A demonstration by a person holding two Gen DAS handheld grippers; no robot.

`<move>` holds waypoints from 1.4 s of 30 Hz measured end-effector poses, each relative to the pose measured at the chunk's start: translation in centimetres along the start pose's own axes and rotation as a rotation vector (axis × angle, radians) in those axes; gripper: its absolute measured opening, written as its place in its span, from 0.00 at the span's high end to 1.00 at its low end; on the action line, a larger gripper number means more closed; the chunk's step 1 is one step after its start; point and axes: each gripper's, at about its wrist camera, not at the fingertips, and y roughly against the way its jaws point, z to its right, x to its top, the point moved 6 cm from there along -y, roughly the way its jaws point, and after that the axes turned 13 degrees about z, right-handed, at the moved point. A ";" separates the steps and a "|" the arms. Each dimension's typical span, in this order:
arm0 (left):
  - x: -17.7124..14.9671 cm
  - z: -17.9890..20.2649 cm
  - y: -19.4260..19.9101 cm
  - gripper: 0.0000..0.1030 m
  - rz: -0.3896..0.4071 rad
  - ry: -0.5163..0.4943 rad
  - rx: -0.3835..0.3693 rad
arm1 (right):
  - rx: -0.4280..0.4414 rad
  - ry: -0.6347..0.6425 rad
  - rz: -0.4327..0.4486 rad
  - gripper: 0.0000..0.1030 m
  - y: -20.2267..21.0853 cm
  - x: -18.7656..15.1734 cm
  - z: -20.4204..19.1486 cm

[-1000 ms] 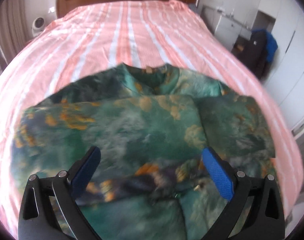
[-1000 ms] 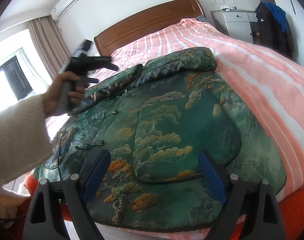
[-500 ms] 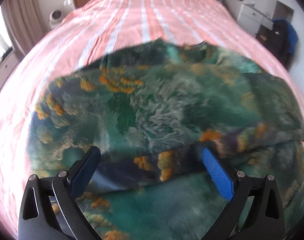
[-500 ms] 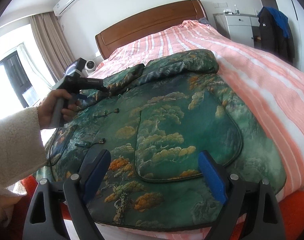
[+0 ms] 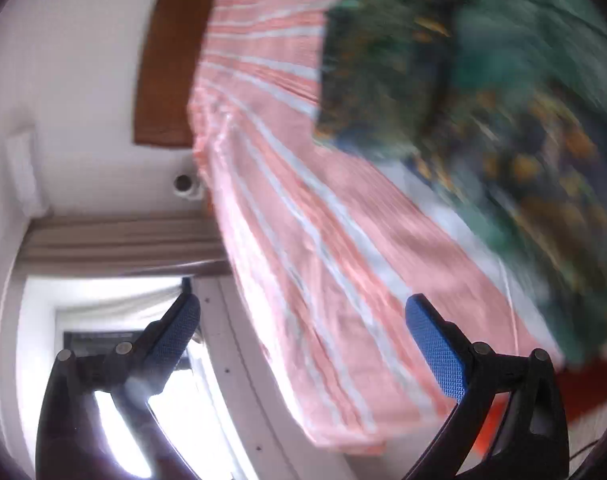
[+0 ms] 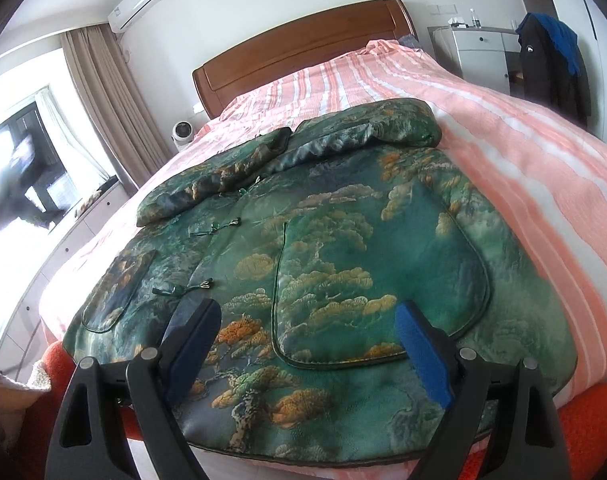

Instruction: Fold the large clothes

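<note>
So the green jacket (image 6: 343, 248) lies flat on the bed (image 6: 543, 184), collar toward the headboard, hem right under the right claw (image 6: 307, 344), wide open and empty. Left claw (image 5: 303, 344), also wide, is off beside it.

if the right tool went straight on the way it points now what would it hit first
Most likely the green padded jacket with gold tree print, lying on the striped pink bedspread; the open right tool angles down at its front panel.

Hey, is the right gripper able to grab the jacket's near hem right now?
Probably yes: the right gripper is open and empty, right above the jacket hem, with nothing between them.
</note>
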 end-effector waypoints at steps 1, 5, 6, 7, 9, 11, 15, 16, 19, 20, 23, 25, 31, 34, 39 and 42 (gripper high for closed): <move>-0.4 1.0 0.7 0.01 0.010 0.019 -0.051 | 0.000 0.000 -0.005 0.14 -0.1 -0.1 0.0; 1.4 7.4 3.1 0.01 0.161 0.367 -0.317 | 0.000 0.013 -0.008 0.14 -0.3 -0.1 -0.4; 2.2 9.0 3.3 0.01 0.202 0.467 -0.358 | -0.003 0.024 -0.001 0.14 -0.1 -0.1 -0.5; 3.1 10.8 3.5 0.01 0.246 0.591 -0.401 | -0.006 0.032 0.004 0.14 0.0 -0.1 -0.6; 4.1 13.0 3.6 0.01 0.290 0.769 -0.447 | -0.016 0.053 0.016 0.14 0.2 0.0 -0.9; 4.9 14.1 3.2 0.01 0.312 0.925 -0.479 | -0.029 0.077 0.024 0.14 0.4 -0.1 -1.0; 4.0 14.6 2.9 0.01 0.343 1.153 -0.494 | -0.048 0.124 0.019 0.14 0.2 -0.4 -1.6; 3.6 14.6 2.8 0.01 0.341 1.171 -0.478 | -0.050 0.142 0.014 0.14 -0.1 -0.5 -1.9; 1.7 13.9 2.7 0.01 0.337 1.207 -0.420 | -0.052 0.179 0.002 0.14 -0.6 -1.0 -2.7; 0.8 13.6 2.6 0.01 0.335 1.226 -0.402 | -0.051 0.191 -0.001 0.14 -0.7 -1.1 -3.0; -1.0 13.2 1.9 0.01 0.332 1.293 -0.370 | -0.049 0.241 -0.007 0.14 -1.1 -1.6 -4.2; -1.8 13.1 1.7 0.01 0.328 1.329 -0.356 | -0.044 0.285 -0.009 0.14 -1.2 -2.0 -5.0; -2.5 12.6 1.6 0.01 0.322 1.337 -0.288 | -0.005 0.365 -0.033 0.14 -1.6 -3.1 -6.6; -2.4 12.9 1.4 0.01 0.302 1.320 -0.277 | -0.005 0.348 -0.033 0.14 -1.6 -3.0 -6.3; -2.6 13.0 1.1 0.01 0.278 1.325 -0.257 | -0.023 0.289 -0.020 0.14 -1.3 -2.3 -5.1; -2.9 12.8 1.0 0.01 0.268 1.323 -0.233 | -0.032 0.257 -0.018 0.14 -1.3 -2.0 -4.4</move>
